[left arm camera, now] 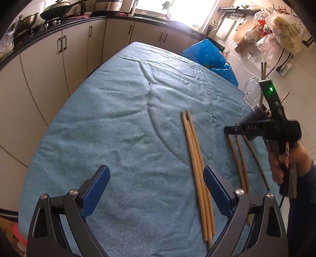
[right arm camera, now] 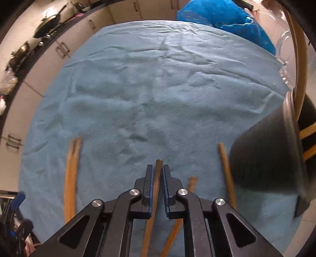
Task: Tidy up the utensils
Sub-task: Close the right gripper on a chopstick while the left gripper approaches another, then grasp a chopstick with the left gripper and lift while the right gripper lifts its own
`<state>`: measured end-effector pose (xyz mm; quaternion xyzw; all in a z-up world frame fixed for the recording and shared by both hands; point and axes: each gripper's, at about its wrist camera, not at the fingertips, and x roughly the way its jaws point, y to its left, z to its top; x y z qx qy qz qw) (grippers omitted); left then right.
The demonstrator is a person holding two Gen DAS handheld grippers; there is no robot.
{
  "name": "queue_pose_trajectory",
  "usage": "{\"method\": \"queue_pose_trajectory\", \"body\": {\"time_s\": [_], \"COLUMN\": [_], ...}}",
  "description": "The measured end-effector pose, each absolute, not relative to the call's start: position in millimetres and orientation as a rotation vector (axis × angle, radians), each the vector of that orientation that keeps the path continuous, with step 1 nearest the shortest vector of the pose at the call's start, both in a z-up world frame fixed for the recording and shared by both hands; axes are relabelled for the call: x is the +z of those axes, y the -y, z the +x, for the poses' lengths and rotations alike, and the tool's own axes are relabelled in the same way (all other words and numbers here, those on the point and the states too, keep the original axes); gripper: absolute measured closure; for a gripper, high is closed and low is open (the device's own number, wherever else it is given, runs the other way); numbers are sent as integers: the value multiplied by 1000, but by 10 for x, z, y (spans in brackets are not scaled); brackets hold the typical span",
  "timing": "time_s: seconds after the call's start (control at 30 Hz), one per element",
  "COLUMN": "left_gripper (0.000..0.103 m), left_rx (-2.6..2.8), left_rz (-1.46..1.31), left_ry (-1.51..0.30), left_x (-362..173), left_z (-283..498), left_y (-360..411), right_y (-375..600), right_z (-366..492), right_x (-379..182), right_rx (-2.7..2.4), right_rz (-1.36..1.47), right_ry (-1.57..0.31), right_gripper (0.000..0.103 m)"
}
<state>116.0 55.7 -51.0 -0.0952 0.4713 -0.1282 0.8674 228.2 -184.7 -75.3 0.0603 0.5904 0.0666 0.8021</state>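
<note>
A wok (left arm camera: 56, 9) sits on the stove at the far left, above a row of pale cabinets (left arm camera: 61, 47). The table is covered by a wrinkled blue towel (left arm camera: 118, 118). The left gripper (left arm camera: 156, 189) hangs over its near edge with its blue pads wide apart and nothing between them. Just beside its right finger lies a bundle of pale chopsticks (left arm camera: 197, 168), pointing away across the towel. Further right lie three darker chopsticks (left arm camera: 240, 164), well apart from the pale ones. The right gripper (right arm camera: 157, 183), held in a hand (left arm camera: 284, 164), points steeply down and is clamped on the middle dark chopstick (right arm camera: 158, 168). To its right stands a black holder (right arm camera: 266, 158) with chopsticks in it, and behind it a blue plastic bag (left arm camera: 211, 57).
</note>
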Motion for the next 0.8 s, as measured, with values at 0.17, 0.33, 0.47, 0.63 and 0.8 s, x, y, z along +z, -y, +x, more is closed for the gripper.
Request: {"method": "queue_pose_trajectory", "body": {"time_s": [0.17, 0.33, 0.47, 0.63, 0.8], "left_gripper": [10, 45, 56, 69, 69], "left_rx": [-296, -312, -300, -250, -233], "left_rz": [-186, -137, -140, -113, -76], "left_ry": [-1010, -1088, -1147, -1199, -1215], "left_x": [-466, -489, -577, -667, -728], "left_z": [1397, 1832, 2169, 2405, 2486], "left_y": [-395, -127, 56, 230, 320], "right_y": [1789, 1819, 1869, 1993, 2053], "right_z": [2010, 1744, 1617, 1609, 1630], "right_x": [-550, -347, -303, -300, -342], "right_rx": [231, 267, 277, 281, 281], "right_rz": [195, 224, 247, 272, 287], "right_ry": [-1170, -1087, -1068, -1059, -1063], "right_gripper": [95, 95, 95, 95, 95]}}
